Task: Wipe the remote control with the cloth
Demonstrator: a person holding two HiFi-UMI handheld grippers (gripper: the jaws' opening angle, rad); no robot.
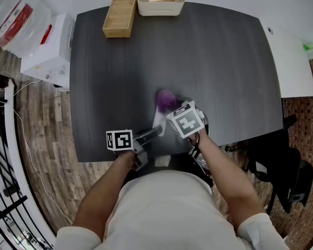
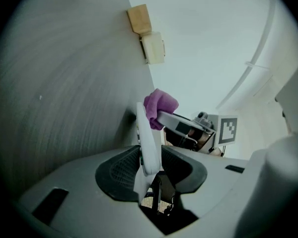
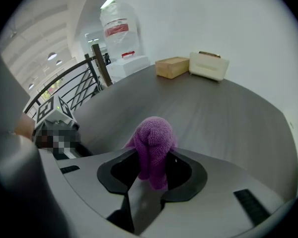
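Observation:
The white remote control (image 2: pixel 148 143) stands on edge between the pads of my left gripper (image 2: pixel 150 166), which is shut on its near end. From above, the remote (image 1: pixel 159 123) sticks out from my left gripper (image 1: pixel 147 136) just over the table's near edge. My right gripper (image 3: pixel 153 168) is shut on a bunched purple cloth (image 3: pixel 153 148). In the left gripper view the cloth (image 2: pixel 160 105) rests against the remote's far end. The head view shows the cloth (image 1: pixel 167 100) beyond my right gripper (image 1: pixel 171 111), which points steeply down.
The dark table (image 1: pixel 208 61) carries a wooden box (image 1: pixel 120 15) and a white container (image 1: pixel 160 1) at its far edge. White boxes (image 1: pixel 47 48) and a plastic bag stand to the left. A black railing (image 3: pixel 69 86) runs along the left side.

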